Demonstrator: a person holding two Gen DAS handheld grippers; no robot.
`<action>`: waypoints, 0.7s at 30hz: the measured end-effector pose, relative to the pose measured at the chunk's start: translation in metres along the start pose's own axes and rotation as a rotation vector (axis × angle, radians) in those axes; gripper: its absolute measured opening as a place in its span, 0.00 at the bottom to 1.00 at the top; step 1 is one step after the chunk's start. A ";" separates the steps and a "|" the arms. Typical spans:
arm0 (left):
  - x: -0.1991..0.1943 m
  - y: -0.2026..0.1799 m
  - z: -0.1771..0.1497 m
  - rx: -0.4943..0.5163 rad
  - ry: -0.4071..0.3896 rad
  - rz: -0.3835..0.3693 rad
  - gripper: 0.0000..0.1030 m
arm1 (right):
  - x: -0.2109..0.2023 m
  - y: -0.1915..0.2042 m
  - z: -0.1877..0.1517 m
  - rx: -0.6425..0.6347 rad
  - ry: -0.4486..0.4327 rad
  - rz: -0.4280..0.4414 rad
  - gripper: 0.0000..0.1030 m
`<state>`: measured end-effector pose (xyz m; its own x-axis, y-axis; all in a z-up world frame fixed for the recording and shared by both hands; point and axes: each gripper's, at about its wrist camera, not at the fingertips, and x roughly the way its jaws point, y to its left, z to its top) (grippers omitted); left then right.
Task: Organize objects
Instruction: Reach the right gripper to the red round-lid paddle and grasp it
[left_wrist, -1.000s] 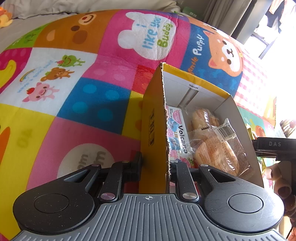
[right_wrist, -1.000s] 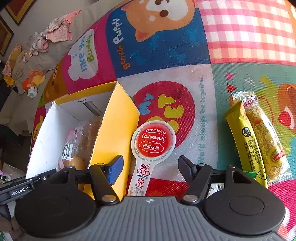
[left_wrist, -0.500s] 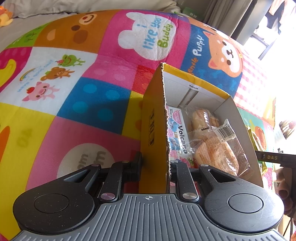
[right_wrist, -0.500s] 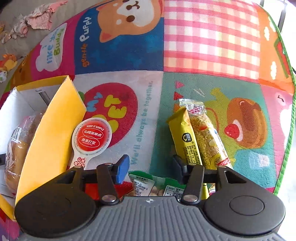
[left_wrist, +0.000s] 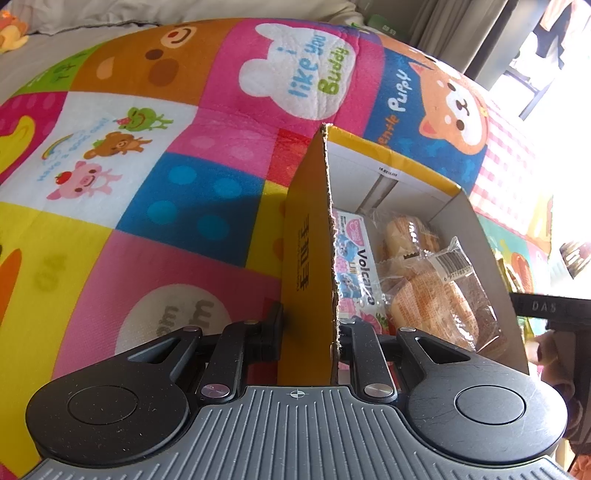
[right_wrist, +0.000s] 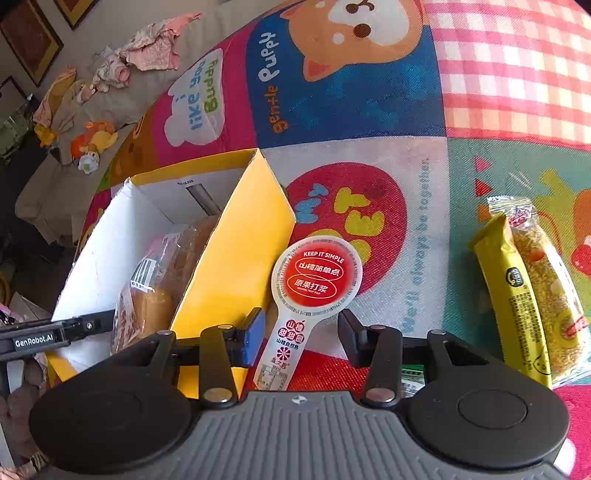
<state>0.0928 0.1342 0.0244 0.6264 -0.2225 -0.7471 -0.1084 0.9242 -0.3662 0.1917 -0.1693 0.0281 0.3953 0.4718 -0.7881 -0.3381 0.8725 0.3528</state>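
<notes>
My left gripper (left_wrist: 310, 325) is shut on the near left wall of the yellow cardboard box (left_wrist: 306, 229), one finger outside and one inside. Inside the box lie a bagged bread (left_wrist: 436, 280) and a "Volcano" snack pack (left_wrist: 356, 258). In the right wrist view the box (right_wrist: 236, 258) stands at the left. Beside it on the mat lies a paddle-shaped red snack pack (right_wrist: 316, 277). My right gripper (right_wrist: 301, 334) straddles the pack's narrow handle. Its jaws are closing, and a gap still shows on the right side of the handle.
A yellow snack bar (right_wrist: 513, 295) and a clear-wrapped grain bar (right_wrist: 550, 288) lie side by side at the right. A green packet (right_wrist: 412, 376) peeks out under the right finger. Everything rests on a colourful cartoon play mat (right_wrist: 424, 221). Toys and clothes lie beyond its far left edge.
The right gripper swung right toward the snack bars, then came back over the red pack's handle, and its jaws have narrowed. The left gripper and box have not moved.
</notes>
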 end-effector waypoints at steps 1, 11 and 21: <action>0.000 0.001 0.000 -0.001 0.001 -0.003 0.20 | 0.002 -0.001 0.002 0.009 -0.003 0.006 0.43; 0.000 -0.001 0.000 -0.001 0.001 -0.002 0.20 | -0.003 0.013 -0.007 -0.147 0.018 -0.163 0.22; 0.001 0.000 0.000 -0.005 0.002 -0.003 0.21 | -0.038 -0.035 -0.012 0.012 -0.015 -0.120 0.29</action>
<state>0.0934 0.1339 0.0240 0.6250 -0.2259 -0.7472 -0.1103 0.9220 -0.3711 0.1784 -0.2194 0.0395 0.4455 0.3653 -0.8174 -0.2773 0.9244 0.2619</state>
